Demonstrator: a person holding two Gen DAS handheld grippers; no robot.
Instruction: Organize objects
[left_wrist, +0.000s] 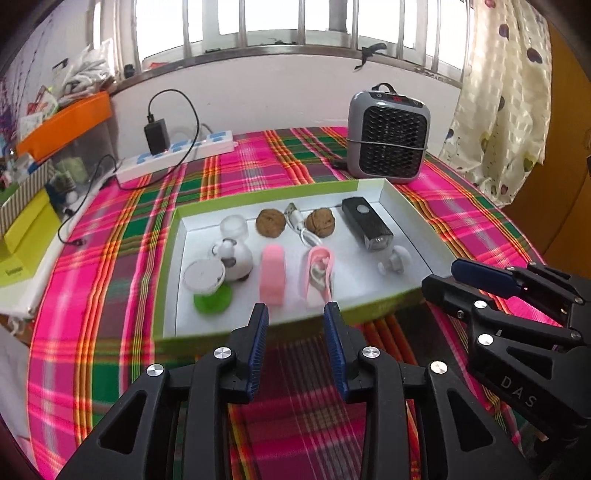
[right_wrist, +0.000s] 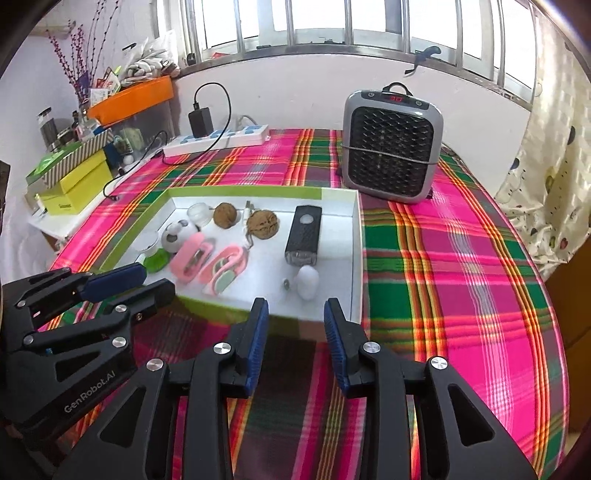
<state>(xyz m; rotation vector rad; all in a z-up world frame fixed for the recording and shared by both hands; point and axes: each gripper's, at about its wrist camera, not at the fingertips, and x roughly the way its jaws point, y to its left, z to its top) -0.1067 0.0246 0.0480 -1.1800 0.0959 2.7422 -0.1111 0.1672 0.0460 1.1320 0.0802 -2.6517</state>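
Tray (right_wrist: 354, 254) of small things lies before both empty, parted grippers (left_wrist: 295, 325) (right_wrist: 295, 317); only the right view shows what may be dried twigs (right_wrist: 79, 44).

One green-rimmed tray (left_wrist: 397, 194) holds two walnuts (left_wrist: 270, 222) (left_wrist: 320, 220), two pink clips (left_wrist: 272, 275) (left_wrist: 320, 277), one black bike light (left_wrist: 366, 223), one white cable (left_wrist: 303, 230), one clear cap (left_wrist: 233, 226), one white knob (left_wrist: 394, 259). Behind stand one grey heater (left_wrist: 388, 136) and one power strip (left_wrist: 177, 157).
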